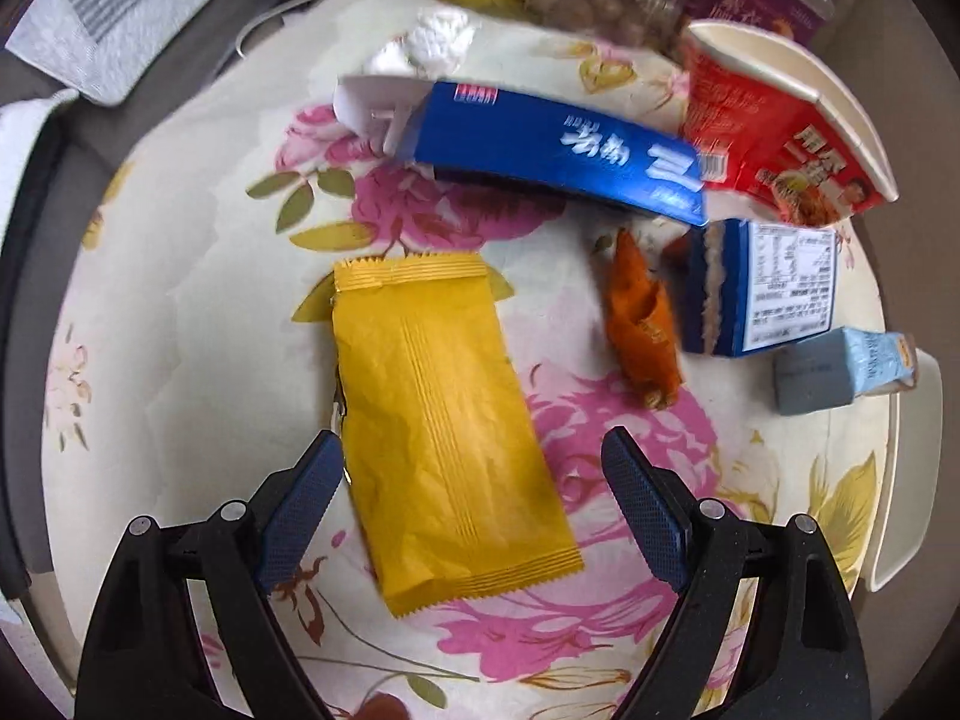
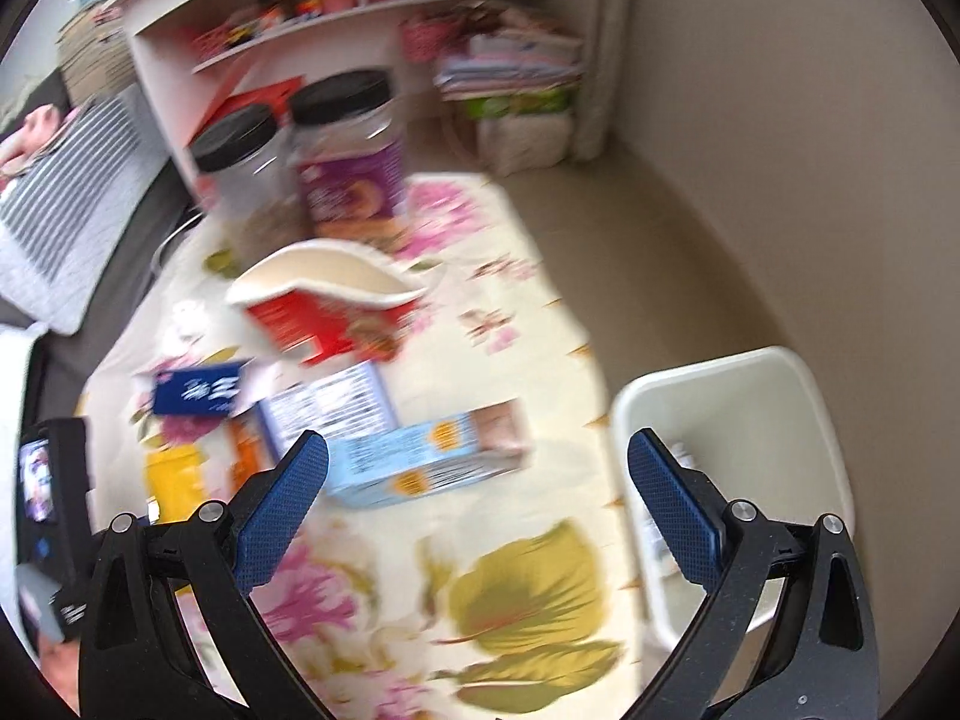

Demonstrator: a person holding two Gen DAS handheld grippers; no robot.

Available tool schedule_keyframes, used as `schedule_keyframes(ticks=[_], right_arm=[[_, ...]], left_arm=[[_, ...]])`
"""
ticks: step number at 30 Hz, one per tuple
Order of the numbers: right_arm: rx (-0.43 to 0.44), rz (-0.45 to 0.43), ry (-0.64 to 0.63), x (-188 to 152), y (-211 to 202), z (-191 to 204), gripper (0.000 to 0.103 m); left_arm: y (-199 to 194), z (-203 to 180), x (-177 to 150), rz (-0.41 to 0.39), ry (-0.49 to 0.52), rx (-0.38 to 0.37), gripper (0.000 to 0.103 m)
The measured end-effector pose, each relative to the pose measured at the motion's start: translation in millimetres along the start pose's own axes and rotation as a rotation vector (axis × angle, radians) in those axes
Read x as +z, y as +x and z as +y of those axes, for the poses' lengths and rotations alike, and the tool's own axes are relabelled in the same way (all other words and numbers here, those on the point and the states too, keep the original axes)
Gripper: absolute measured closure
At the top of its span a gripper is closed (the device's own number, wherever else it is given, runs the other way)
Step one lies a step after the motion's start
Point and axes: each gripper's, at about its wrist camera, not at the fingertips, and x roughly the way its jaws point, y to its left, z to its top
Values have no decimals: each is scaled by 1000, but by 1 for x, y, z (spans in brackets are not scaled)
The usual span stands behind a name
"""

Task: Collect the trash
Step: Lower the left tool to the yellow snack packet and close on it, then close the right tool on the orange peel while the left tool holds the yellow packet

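So the table (image 1: 180, 312) has a cream cloth with big pink flowers, and the trash is scattered over it. Closest to the left gripper (image 1: 471, 456) is a yellow wrapper (image 1: 444, 420): flat, crinkly foil, with crimped zigzag ends and a ribbed seam down the middle. It lies at a slant right between the spread blue pads, but neither pad touches it, so nothing is being pinched.

Behind it is a long blue box (image 1: 558, 150) with white lettering, its white end flap hanging open, and a crumpled tissue (image 1: 432, 45) past that. To the right there's a twisted orange wrapper (image 1: 639, 330), a blue-and-white carton (image 1: 762, 288) with a nutrition label facing up, a small pale blue carton (image 1: 840, 369) near the table edge, and a red noodle cup (image 1: 774, 138) tipped on its side with its cream inside showing.

The right gripper (image 2: 477, 456) is also wide open and holds nothing. That view is pretty blurry, but its pads hang over the cloth near the pale blue carton, with a white bin (image 2: 774, 396) just off the table edge on the right. Two black-lidded jars (image 2: 342, 144) stand at the back.
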Motion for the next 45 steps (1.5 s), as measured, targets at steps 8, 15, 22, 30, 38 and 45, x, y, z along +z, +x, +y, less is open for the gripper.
schedule_keyframes(ticks=[8, 15, 22, 30, 38, 45], right_arm=[[123, 114, -54, -12, 24, 49, 20], [176, 200, -160, -31, 48, 100, 44], [203, 254, -199, -45, 76, 136, 55], [211, 279, -200, -51, 103, 154, 70], [229, 236, -179, -46, 102, 148, 89], [280, 194, -204, -46, 77, 158, 90]], left_arm=[[-3, 27, -7, 14, 3, -42, 59], [-40, 69, -10, -66, -11, -30, 64], [-83, 97, -20, -164, -29, -18, 64], [-94, 108, -21, -194, -50, -20, 64], [-99, 121, -24, -204, -84, -29, 64], [-108, 124, -25, -235, -94, -34, 64]])
